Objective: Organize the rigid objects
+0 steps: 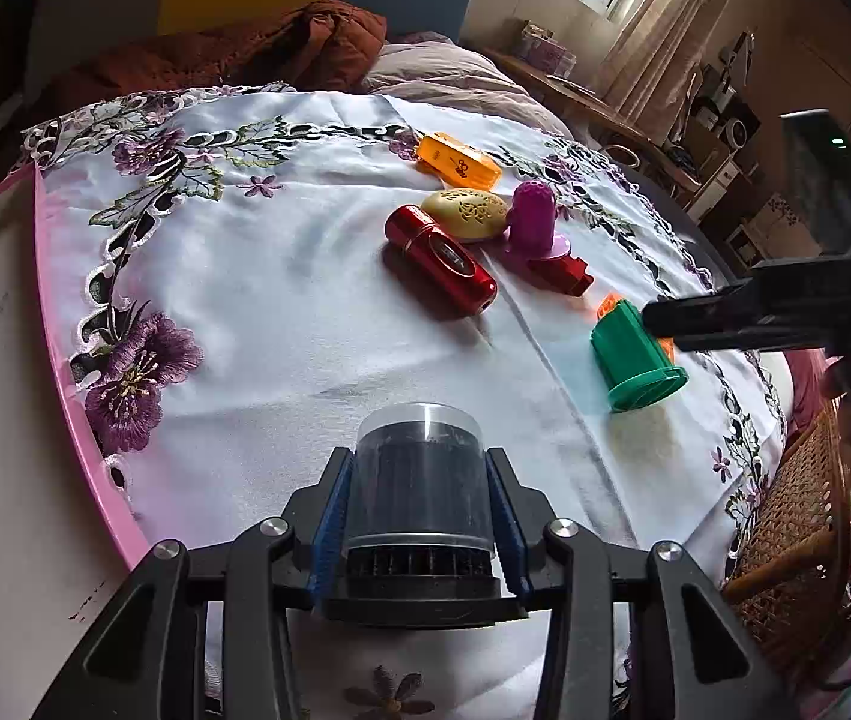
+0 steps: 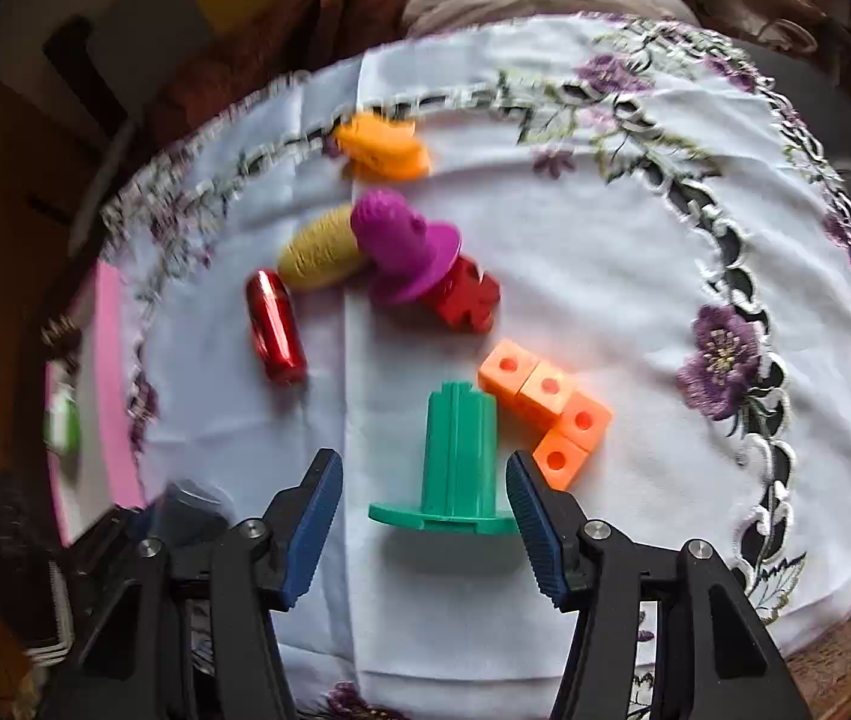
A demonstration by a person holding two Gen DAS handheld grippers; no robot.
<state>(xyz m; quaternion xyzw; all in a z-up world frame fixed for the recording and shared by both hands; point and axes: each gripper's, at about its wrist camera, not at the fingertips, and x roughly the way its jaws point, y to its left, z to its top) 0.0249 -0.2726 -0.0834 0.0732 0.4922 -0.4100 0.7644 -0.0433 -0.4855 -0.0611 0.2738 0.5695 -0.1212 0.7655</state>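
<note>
The left gripper (image 1: 419,516) is clamping a dark ribbed cylinder with a clear cap (image 1: 419,480), its blue pads pressing both sides, above the white embroidered cloth (image 1: 281,312); the right gripper (image 2: 425,516) is straddling the green spool (image 2: 458,456), which is lying on its side with its flange toward the camera; its jaws are standing partly open, one pad well clear at 9 o'clock of the spool, the other just beside the flange at 3 o'clock, and whether that one is touching I cannot tell. No grip is made yet, by my reading. The orange cube chain (image 2: 545,408) is sitting at 2 o'clock of the spool, touching or nearly touching its body; the red block (image 2: 464,297) and the purple cone (image 2: 401,246) are lying at 12 o'clock, the red tube (image 2: 275,327) at 10 o'clock, the yellow oval (image 2: 320,252) beyond it, and the orange case (image 2: 383,150) farthest off. To do this well, the right hand should be centring on the ribbed body rather than the thin flange; it should be closing squarely, so the spool is not rolling toward the cubes; it should be lifting straight up, keeping the right pad from snagging the nearest cube.
</note>
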